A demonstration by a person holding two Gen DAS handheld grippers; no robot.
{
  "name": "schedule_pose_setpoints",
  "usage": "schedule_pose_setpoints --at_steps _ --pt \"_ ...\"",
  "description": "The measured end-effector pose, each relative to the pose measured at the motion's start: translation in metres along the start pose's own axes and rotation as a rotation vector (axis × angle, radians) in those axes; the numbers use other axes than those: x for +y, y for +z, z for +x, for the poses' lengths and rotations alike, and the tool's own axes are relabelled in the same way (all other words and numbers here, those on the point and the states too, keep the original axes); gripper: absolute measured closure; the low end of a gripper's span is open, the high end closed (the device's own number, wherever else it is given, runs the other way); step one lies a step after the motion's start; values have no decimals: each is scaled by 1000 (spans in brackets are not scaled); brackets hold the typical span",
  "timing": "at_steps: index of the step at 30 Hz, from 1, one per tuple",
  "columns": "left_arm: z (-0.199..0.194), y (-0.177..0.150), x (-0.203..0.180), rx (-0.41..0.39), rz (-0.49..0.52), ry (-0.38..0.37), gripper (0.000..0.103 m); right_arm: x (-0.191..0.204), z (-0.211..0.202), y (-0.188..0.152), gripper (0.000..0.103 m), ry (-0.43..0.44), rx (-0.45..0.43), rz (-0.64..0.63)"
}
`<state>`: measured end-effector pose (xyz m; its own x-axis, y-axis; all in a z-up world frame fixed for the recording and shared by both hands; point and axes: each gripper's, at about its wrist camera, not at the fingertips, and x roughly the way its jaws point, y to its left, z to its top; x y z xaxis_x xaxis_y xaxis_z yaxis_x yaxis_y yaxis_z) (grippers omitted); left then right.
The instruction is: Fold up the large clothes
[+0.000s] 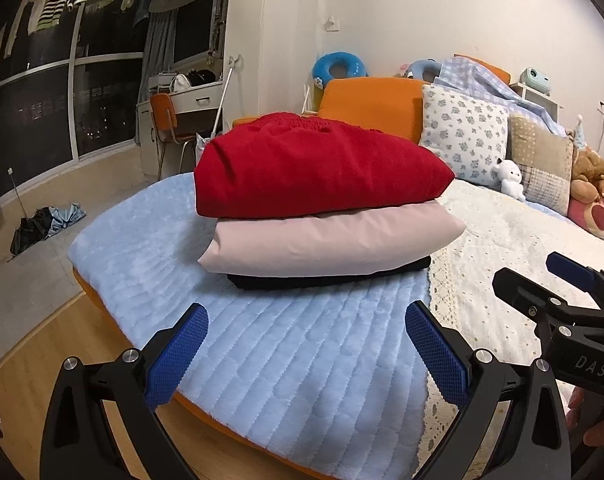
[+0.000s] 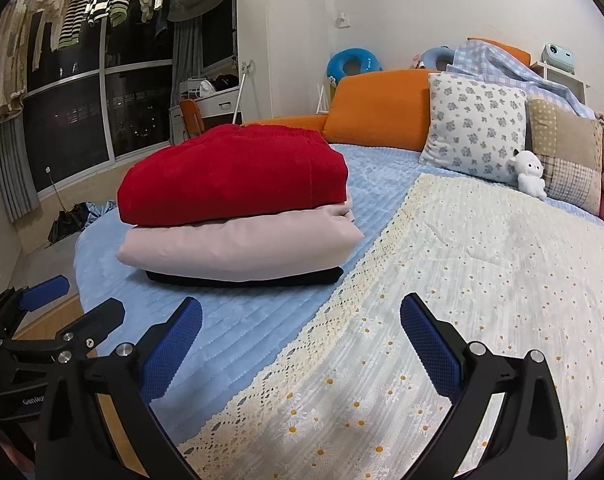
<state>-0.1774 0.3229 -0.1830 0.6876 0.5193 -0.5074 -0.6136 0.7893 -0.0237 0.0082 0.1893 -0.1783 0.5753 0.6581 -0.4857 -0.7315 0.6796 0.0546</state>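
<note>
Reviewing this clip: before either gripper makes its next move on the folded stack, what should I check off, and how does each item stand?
1. Left gripper open and empty: ok.
2. Right gripper open and empty: ok.
3. Both grippers short of the stack, touching no garment: ok.
4. Stack order, red sweater on pink garment on black garment: ok.
5. Stack lies on the blue quilted blanket, beside the lace-edged daisy cover: ok.
6. Any unfolded garment left on the bed: cannot tell.

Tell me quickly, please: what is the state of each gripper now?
Left gripper: open, holding nothing, over the blue blanket.
Right gripper: open, holding nothing, short of the folded clothes.
</note>
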Motion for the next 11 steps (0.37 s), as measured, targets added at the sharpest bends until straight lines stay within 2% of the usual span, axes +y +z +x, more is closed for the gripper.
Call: schedule_pose_setpoints --at_steps 11 --pt "0 1 -1 0 14 33 3 2 0 -1 5 2 5 -4"
